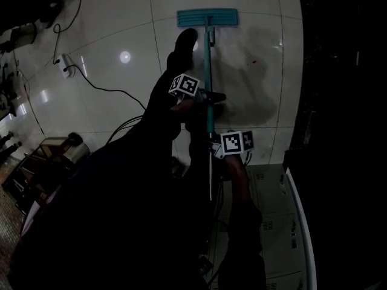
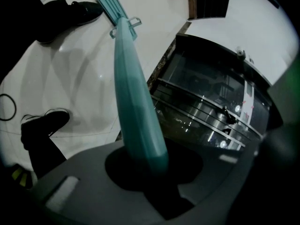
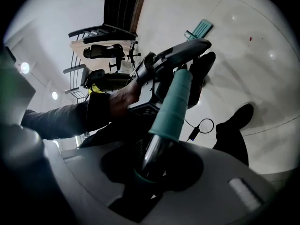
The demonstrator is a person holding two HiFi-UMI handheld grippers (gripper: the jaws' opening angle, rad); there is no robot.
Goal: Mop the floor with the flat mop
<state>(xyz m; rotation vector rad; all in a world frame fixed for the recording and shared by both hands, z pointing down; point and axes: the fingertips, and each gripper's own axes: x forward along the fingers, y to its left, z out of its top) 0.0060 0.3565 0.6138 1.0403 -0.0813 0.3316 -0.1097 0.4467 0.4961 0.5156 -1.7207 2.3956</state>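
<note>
The flat mop's teal head [image 1: 207,17] lies on the pale tiled floor [image 1: 121,35] ahead of me. Its pole [image 1: 209,71] runs back toward my body. My left gripper [image 1: 208,99] is shut on the teal part of the pole [image 2: 136,102], which leads to the mop head [image 2: 115,6]. Lower down, my right gripper [image 1: 213,151] is shut on the pole where the teal sleeve [image 3: 176,107] meets bare metal [image 3: 152,156]. The right gripper view also shows the left gripper [image 3: 173,55], the hand [image 3: 119,95] holding it, and the mop head [image 3: 201,29].
A darker wet patch [image 1: 254,83] spreads right of the pole. A black cable [image 1: 103,89] and power strip [image 1: 65,65] lie to the left. My shoes [image 2: 70,13] [image 2: 44,123] stand beside the mop. A steel cabinet [image 2: 211,102] and a dark wall [image 1: 338,71] border the right.
</note>
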